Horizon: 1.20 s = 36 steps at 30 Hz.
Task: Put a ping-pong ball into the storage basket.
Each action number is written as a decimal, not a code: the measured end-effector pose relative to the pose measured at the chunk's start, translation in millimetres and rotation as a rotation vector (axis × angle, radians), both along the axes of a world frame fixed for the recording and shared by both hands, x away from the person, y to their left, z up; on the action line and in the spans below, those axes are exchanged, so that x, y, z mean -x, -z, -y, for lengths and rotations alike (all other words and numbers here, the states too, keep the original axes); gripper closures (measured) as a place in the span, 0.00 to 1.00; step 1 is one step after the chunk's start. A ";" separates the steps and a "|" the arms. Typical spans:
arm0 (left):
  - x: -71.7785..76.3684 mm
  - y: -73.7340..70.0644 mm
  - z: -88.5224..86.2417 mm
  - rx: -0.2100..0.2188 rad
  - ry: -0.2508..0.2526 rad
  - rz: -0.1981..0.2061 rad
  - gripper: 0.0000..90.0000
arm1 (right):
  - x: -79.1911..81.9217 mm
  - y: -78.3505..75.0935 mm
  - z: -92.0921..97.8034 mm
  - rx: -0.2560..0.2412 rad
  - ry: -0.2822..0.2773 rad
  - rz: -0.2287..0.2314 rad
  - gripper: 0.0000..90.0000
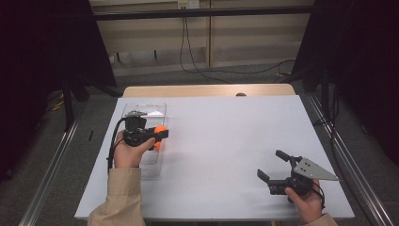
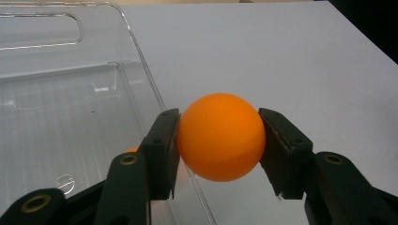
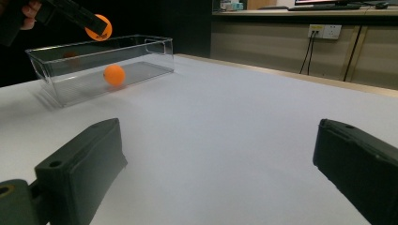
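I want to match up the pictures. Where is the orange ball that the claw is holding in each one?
High view: the held ball is left of centre, at the tip of the left claw, over the clear box.
Left gripper view: it is in the middle, squeezed between the two black jaws.
Right gripper view: it is top left, above the box.
Shared landmark: the clear box.

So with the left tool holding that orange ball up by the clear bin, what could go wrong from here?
1. The left tool pinches the orange ball over the clear bin's long rim, so a release now might bounce it off the wall onto the table.
2. The round ball is gripped only at its two sides and could squirt out.
3. Dropped inside, it may knock the second ball around.
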<state>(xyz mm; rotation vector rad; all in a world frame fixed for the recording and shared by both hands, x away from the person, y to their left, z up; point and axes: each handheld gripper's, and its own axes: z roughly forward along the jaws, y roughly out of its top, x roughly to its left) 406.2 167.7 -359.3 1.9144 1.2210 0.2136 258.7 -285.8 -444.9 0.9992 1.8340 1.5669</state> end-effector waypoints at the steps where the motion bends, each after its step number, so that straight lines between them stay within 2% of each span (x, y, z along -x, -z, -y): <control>1: 0.1 0.0 -0.2 -0.001 -0.001 0.001 0.56 | 0.0 0.0 0.0 0.000 0.000 0.000 0.02; 24: 0.2 1.5 -15.4 -0.016 -0.045 0.008 0.56 | -0.1 0.0 -0.6 0.000 -0.004 0.001 0.02; 36: 1.6 4.2 -22.4 -0.032 -0.074 0.028 0.56 | 0.0 -0.2 -1.0 -0.001 -0.005 0.002 0.02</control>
